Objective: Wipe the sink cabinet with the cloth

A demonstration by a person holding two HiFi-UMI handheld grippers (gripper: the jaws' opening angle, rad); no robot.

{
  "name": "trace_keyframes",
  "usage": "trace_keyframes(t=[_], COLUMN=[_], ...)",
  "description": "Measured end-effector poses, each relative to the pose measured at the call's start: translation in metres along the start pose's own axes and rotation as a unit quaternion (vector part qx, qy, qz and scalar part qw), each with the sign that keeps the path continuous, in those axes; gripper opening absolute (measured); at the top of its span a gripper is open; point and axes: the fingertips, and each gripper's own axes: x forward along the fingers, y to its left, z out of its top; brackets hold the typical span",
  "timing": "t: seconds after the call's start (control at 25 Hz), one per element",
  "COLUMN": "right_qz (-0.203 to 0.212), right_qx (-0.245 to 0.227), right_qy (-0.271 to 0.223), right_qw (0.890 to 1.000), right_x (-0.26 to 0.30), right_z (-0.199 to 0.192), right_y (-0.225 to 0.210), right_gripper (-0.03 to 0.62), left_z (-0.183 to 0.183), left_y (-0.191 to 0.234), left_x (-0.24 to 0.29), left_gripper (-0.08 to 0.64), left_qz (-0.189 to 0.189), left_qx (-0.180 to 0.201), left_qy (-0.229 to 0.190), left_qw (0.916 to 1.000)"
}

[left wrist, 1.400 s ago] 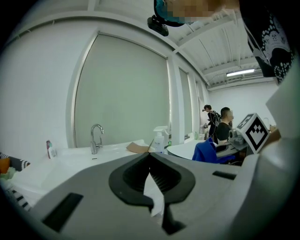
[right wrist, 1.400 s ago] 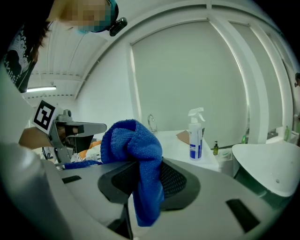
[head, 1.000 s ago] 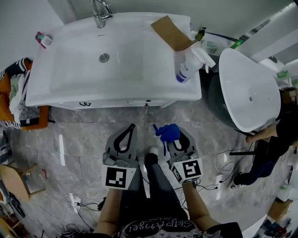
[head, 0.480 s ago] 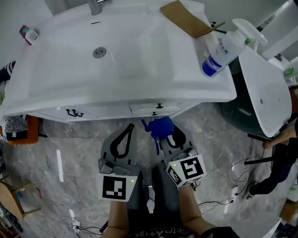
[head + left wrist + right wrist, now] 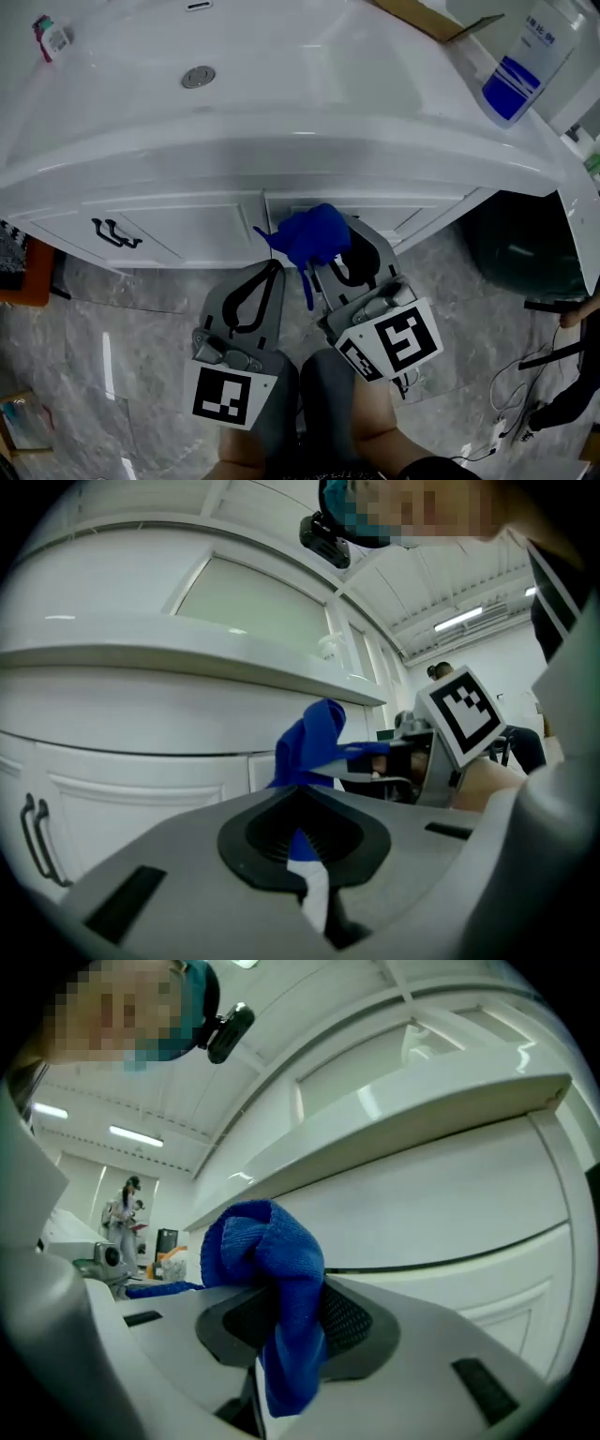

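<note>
One cloth (image 5: 267, 1246) pinched by right gripper (image 5: 284, 1302) | left gripper (image 5: 274, 266) jaws together | head view: bottle (image 5: 525, 58)

Deep blue cloth (image 5: 309, 236). White sink (image 5: 281, 103) and cabinet (image 5: 187, 230). Grey marbled floor (image 5: 94, 328). At 1 o'clock, white bottle (image 5: 525, 52), blue-banded. Grey left gripper (image 5: 270, 268), cube black-and-white squares.

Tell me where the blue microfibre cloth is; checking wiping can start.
Head view, centre: the blue microfibre cloth is clamped in the right gripper, by the white cabinet front below the sink rim.
</note>
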Motion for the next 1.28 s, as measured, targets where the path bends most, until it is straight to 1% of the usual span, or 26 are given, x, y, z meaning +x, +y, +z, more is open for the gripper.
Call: trace_keyframes(t=[0.08,0.16,0.36,0.44,0.56,0.64,0.76,0.92,1.08,1.28], right_qz=[-0.006,-0.015,-0.052,-0.049,-0.03,-0.032,-0.046,-0.042,-0.036,-0.051], right_qx=[-0.031,-0.04,-0.066,-0.067,-0.059,-0.061,-0.058,-0.068,-0.085,-0.102], right_qy=[-0.023,-0.042,-0.078,-0.093,-0.108,-0.111,-0.112,-0.112,-0.102,-0.091], right_qw=[0.999,0.998,0.993,0.992,0.992,0.991,0.991,0.991,0.99,0.989], right_x=[0.008,0.01,0.01,0.014,0.02,0.022,0.022,0.023,0.023,0.018], right_z=[-0.005,-0.013,-0.021,-0.019,-0.011,-0.009,-0.012,-0.013,-0.015,-0.019], right_y=[0.003,0.005,0.003,0.004,0.01,0.013,0.014,0.014,0.014,0.008], right_gripper=[0.115,0.115,0.115,0.115,0.115,0.115,0.115,0.115,0.115,0.115], left_z=[-0.017,-0.031,-0.063,-0.08,-0.091,-0.093,-0.097,-0.103,-0.107,-0.108], left_y=[0.006,0.009,0.015,0.016,0.009,0.003,0.0,0.001,-0.006,-0.016], left_x=[0.003,0.005,0.006,0.011,0.02,0.021,0.02,0.02,0.027,0.03], left_gripper=[0.002,0.002,0.002,0.002,0.002,0.002,0.002,0.002,0.002,0.002], left_qz=[-0.002,-0.001,0.033,0.037,0.019,0.012,0.012,0.009,-0.008,-0.028], left_qx=[-0.002,0.002,0.014,0.019,0.015,0.011,0.008,-0.002,0.002,0.001], left_qy=[-0.01,-0.017,-0.02,-0.008,0.003,0.003,0.0,0.005,0.004,0.0], left_qw=[0.9999,0.9999,0.9992,0.9991,0.9997,0.9999,0.9999,0.9999,1.0,0.9996])
